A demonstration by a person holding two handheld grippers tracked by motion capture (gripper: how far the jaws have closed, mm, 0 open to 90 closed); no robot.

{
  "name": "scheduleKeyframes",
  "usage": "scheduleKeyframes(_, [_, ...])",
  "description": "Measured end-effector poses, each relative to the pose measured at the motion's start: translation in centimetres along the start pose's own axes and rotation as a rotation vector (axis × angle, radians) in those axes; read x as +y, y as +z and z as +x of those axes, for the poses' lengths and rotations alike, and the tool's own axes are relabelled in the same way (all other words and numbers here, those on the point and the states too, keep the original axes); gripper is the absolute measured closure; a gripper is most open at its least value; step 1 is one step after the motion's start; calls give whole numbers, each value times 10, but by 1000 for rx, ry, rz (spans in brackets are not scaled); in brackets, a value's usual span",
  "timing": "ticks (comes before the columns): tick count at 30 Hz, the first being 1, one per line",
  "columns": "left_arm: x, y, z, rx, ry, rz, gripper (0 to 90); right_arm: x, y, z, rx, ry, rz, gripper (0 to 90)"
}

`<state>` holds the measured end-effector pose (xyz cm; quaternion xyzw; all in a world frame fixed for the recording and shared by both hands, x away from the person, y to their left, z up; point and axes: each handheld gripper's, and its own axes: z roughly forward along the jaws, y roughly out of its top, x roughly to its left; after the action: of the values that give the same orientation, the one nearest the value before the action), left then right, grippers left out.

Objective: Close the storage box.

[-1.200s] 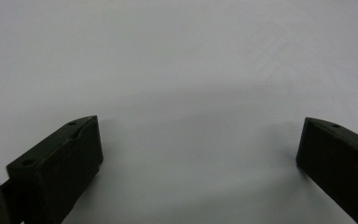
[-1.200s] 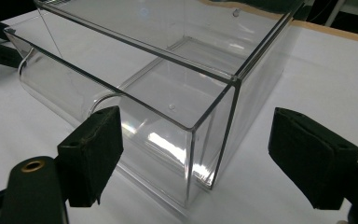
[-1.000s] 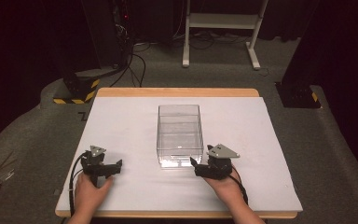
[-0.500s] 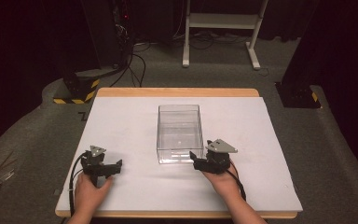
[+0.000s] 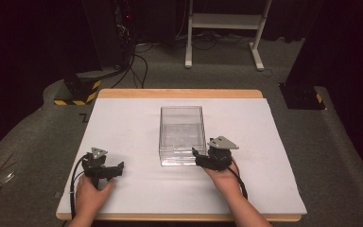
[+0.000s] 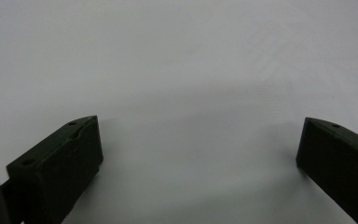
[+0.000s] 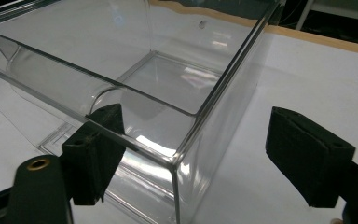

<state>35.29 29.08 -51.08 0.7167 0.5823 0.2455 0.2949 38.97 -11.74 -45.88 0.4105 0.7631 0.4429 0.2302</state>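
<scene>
Nearest us, our left gripper (image 5: 105, 169) rests wide open and empty on the white table cover (image 5: 123, 127). Our right gripper (image 7: 209, 154) gapes around the near right corner of the clear plastic bin (image 5: 181, 135) at mid-table — we should straddle one wall squarely before squeezing, lest it slip.

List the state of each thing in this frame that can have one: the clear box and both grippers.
clear box: upright on the white sheet, open-topped, empty.
right gripper: open, its jaws standing either side of the box's near corner, one inside the front wall and one outside; not clamped.
left gripper: open, jaws wide apart over bare white sheet, holding nothing.
</scene>
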Motion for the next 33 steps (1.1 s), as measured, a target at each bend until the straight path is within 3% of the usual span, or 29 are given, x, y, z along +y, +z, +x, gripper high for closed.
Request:
scheduleKeyframes(6, [0, 0, 0, 0, 0, 0, 6, -1, -2, 1, 18, -9, 13, 229])
scheduleKeyframes(16, [0, 0, 0, 0, 0, -1, 6, -14, -26, -7, 32, -7, 9, 232])
scheduleKeyframes(33, [0, 0, 0, 0, 0, 0, 6, -56, -54, -53, -87, 30, 85, 243])
